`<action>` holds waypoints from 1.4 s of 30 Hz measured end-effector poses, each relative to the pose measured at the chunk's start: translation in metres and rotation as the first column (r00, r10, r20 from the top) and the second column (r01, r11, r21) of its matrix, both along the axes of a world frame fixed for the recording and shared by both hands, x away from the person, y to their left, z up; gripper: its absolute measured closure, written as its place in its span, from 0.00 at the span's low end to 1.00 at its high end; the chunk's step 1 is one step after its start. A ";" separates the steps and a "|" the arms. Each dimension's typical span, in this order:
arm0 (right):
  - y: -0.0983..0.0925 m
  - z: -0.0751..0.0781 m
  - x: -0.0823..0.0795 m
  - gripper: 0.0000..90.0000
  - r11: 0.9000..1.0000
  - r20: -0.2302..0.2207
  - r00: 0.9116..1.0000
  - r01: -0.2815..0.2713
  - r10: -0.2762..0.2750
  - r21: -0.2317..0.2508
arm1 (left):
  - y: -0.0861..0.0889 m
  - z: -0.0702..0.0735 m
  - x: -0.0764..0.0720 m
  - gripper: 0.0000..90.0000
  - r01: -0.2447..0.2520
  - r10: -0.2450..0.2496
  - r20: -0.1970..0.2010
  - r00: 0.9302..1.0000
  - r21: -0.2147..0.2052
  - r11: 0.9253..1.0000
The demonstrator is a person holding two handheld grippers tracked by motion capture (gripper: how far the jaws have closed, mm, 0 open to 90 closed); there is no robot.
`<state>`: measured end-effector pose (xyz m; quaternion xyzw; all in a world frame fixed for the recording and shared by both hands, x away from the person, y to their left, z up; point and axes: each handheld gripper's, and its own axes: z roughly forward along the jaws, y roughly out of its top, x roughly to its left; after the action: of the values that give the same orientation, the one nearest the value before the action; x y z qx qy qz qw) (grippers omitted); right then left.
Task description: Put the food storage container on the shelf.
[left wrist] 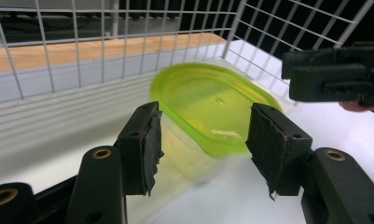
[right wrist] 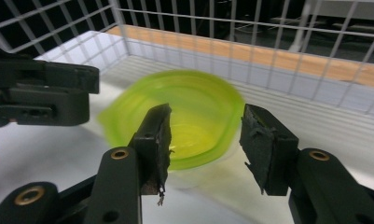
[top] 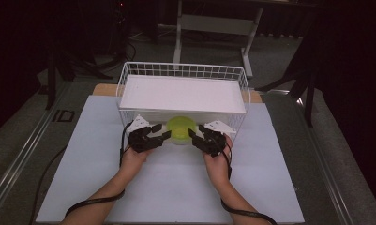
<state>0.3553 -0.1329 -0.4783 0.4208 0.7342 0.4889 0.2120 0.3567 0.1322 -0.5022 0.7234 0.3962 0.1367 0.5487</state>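
Observation:
A clear tub with a lime-green lid (top: 181, 129) stands on the white mat at the near side of a white wire basket (top: 183, 70). My left gripper (top: 161, 133) is at its left and my right gripper (top: 195, 136) at its right, both pointing inward. In the left gripper view the green lid (left wrist: 212, 107) is blurred, its near edge lies between the open jaws of the left gripper (left wrist: 201, 144), and the pads are not pressing on it. The right gripper (right wrist: 205, 140) likewise stands open around the near rim of the lid (right wrist: 189, 116).
A white board (top: 181, 93) covers the top of the basket. Wire walls (left wrist: 105, 46) stand behind and beside the tub. The white mat (top: 129, 187) lies on a wooden table. Table legs and dark stands lie beyond on the floor.

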 end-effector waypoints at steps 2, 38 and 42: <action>0.002 0.001 -0.007 0.62 1.000 -0.012 1.000 -0.016 0.016 0.007 | 0.003 0.001 -0.008 0.49 0.011 -0.011 -0.003 1.000 0.007 1.000; 0.046 -0.038 0.016 1.00 0.997 -0.163 0.986 -0.040 0.028 -0.072 | 0.024 -0.012 -0.053 0.00 0.024 -0.023 0.024 0.999 -0.015 1.000; 0.048 -0.038 0.023 1.00 0.996 -0.157 0.988 -0.024 0.011 -0.082 | 0.024 -0.012 -0.054 0.00 0.030 -0.030 0.028 0.999 -0.010 0.999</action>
<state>0.3785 -0.0851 -0.5159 0.4420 0.7720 0.4252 0.1667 0.3031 0.1564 -0.5146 0.7244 0.3784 0.1363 0.5599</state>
